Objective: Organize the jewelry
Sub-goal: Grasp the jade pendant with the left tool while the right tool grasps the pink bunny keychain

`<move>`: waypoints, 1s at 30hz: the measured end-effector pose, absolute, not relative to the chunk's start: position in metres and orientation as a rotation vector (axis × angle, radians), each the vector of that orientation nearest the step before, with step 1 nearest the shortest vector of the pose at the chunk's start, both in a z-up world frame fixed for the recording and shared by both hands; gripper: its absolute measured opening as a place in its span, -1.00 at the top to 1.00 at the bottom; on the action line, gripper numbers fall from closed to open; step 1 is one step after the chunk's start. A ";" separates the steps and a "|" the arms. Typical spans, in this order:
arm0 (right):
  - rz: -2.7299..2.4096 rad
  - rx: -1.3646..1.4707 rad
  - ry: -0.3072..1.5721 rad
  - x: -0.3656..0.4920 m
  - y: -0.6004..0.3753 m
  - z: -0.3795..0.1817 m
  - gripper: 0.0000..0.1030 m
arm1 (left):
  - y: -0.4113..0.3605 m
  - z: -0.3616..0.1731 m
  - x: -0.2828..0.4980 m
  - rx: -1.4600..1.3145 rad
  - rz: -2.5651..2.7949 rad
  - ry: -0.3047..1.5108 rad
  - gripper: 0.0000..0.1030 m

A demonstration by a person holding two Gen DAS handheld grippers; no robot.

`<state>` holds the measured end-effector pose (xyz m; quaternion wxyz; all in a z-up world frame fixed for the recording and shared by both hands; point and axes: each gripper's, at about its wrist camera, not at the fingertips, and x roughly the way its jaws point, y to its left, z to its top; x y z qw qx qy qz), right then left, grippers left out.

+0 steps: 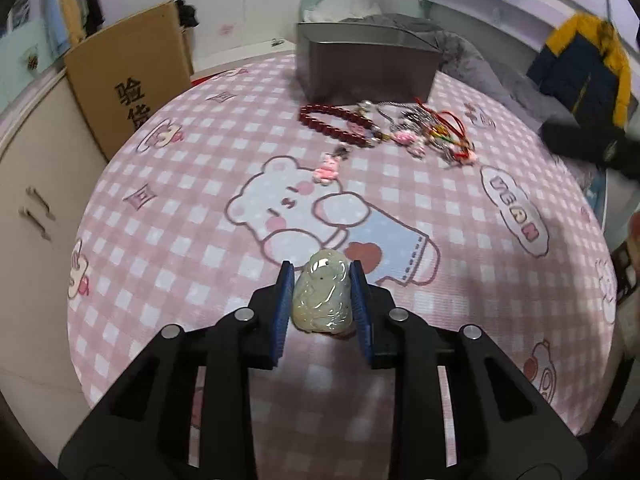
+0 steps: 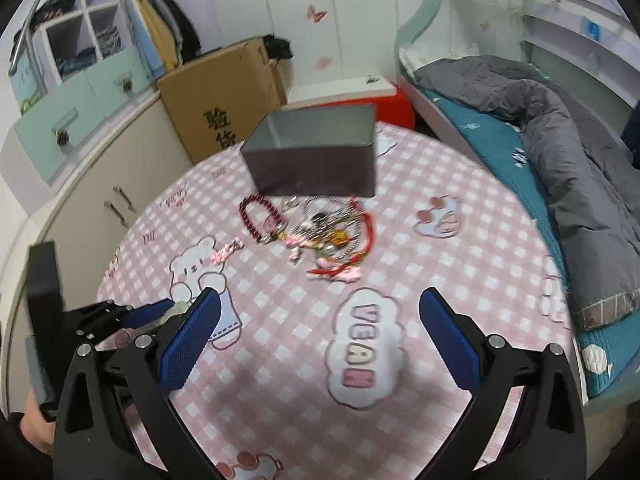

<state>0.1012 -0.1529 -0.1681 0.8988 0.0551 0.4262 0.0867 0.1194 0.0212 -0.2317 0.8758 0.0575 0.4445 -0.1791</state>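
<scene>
My left claw [image 1: 322,300] is clamped on the jade pendant [image 1: 323,295], well short of the grey box [image 1: 368,66]. It looks hard, glossy, probably slippery and chippable, so I pinch its broad flanks. Right claw [image 2: 320,336] gapes wide, holding nothing.

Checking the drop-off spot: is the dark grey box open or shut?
Open. The dark grey rectangular box has no lid on top, and the right wrist view looks past its rim onto bare inner walls. Its floor is hidden.

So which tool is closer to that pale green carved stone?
Left. The left tool is clamped on the jade pendant; the right tool hangs open beside it, holding nothing.
</scene>
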 end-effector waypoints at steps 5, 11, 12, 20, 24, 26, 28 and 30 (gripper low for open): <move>0.261 0.083 0.932 0.127 -0.118 -0.191 -0.46 | 0.048 -0.225 0.122 0.051 -0.274 0.902 0.46; 0.316 0.075 0.965 0.159 -0.087 -0.211 -0.04 | 0.075 -0.218 0.128 -0.012 -0.176 0.874 0.46; 0.317 0.076 0.961 0.163 -0.082 -0.212 -0.04 | 0.079 -0.216 0.130 -0.025 -0.163 0.869 0.46; 0.232 -0.031 0.899 0.172 -0.058 -0.220 0.37 | 0.089 -0.212 0.141 -0.075 -0.137 0.858 0.46; 0.266 -0.021 0.896 0.166 -0.063 -0.221 0.40 | 0.087 -0.212 0.142 -0.087 -0.142 0.855 0.46; 0.295 0.022 0.895 0.160 -0.074 -0.220 0.42 | 0.087 -0.211 0.142 -0.090 -0.144 0.854 0.46; 0.310 0.057 0.894 0.152 -0.084 -0.219 0.42 | 0.087 -0.211 0.141 -0.096 -0.145 0.854 0.46; 0.323 0.085 0.893 0.146 -0.093 -0.217 0.42 | 0.085 -0.210 0.141 -0.097 -0.149 0.854 0.46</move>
